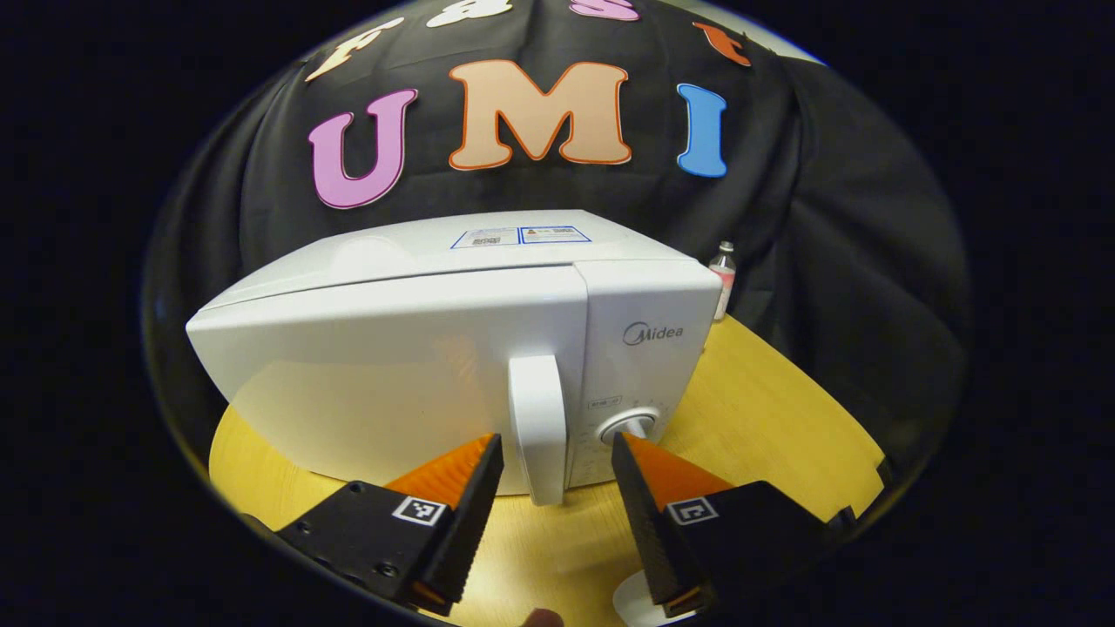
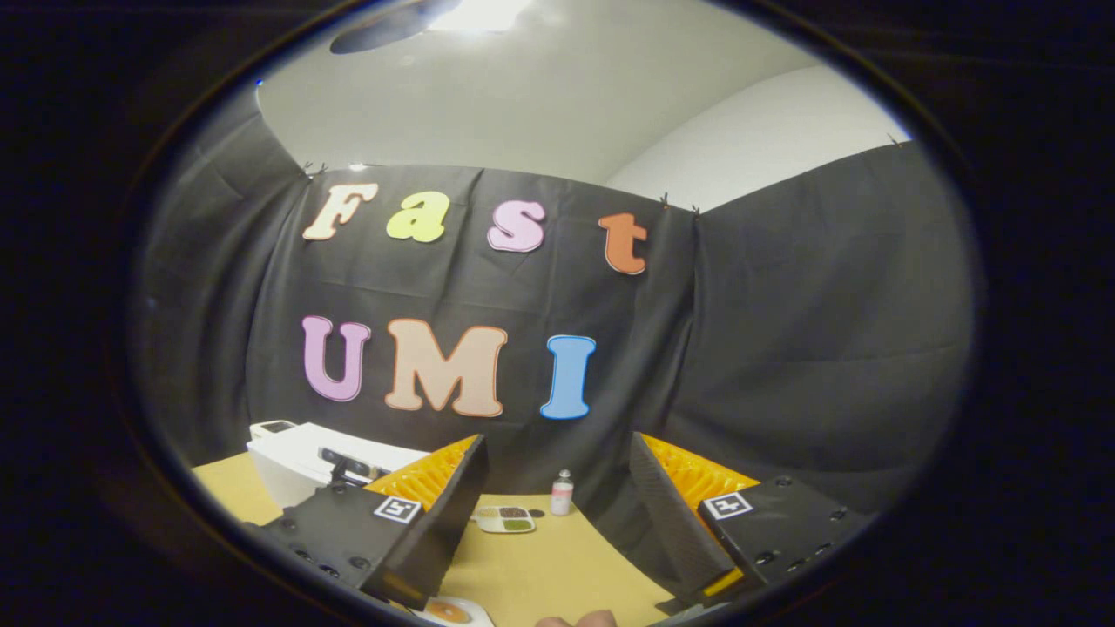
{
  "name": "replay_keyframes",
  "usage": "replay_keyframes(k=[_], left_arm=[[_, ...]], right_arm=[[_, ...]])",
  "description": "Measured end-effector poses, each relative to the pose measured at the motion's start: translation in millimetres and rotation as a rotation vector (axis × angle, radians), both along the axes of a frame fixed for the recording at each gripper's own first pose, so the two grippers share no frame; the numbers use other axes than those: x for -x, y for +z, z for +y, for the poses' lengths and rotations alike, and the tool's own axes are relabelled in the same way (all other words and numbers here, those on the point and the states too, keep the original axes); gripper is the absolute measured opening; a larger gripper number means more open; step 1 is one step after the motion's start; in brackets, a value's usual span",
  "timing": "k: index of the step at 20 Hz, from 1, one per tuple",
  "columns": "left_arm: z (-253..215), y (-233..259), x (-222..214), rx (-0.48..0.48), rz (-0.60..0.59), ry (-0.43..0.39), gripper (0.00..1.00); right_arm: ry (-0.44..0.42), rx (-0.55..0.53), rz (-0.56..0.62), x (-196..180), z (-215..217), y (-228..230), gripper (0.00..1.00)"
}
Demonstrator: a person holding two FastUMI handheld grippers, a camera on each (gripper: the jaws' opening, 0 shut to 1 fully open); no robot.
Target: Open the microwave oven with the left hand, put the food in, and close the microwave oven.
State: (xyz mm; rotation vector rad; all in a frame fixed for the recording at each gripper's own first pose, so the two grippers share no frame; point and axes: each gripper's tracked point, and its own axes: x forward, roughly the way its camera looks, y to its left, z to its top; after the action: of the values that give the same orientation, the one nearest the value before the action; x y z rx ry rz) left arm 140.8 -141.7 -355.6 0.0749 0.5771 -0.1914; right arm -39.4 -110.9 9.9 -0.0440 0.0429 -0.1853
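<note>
The white microwave [image 1: 418,366] stands on the wooden table [image 1: 766,418] with its door closed. Its upright white handle [image 1: 537,427] is just ahead of my left gripper [image 1: 557,442], which is open with a finger on either side of the handle and touches nothing. A round knob [image 1: 629,427] sits right of the handle. In the right gripper view the microwave [image 2: 292,457] is far off at the left. My right gripper [image 2: 557,448] is open and empty, held above the table. A small white tray of brown and green food [image 2: 505,519] lies beyond it.
A small bottle [image 1: 722,274] stands by the cloth wall to the right of the microwave, and the bottle [image 2: 563,492] stands just behind the food tray. A white plate with something orange [image 2: 449,612] lies at the near table edge. Bare tabletop [image 2: 557,566] stretches beneath my right gripper.
</note>
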Motion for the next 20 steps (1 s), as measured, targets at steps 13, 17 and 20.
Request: replay_keyframes(k=[13,17,20], left_arm=[[6,-6,0,-0.011,0.011,-0.004,0.11],[5,-5,-1,-0.023,-0.012,-0.032,0.08],[4,-4,1,0.001,-0.005,-0.028,0.08]], right_arm=[[0.016,-0.008,0.002,1,-2,-3,0.96],[0.027,-0.016,0.015,-2,-1,-9,0.96],[0.034,-0.023,0.007,-5,1,-6,0.96]])
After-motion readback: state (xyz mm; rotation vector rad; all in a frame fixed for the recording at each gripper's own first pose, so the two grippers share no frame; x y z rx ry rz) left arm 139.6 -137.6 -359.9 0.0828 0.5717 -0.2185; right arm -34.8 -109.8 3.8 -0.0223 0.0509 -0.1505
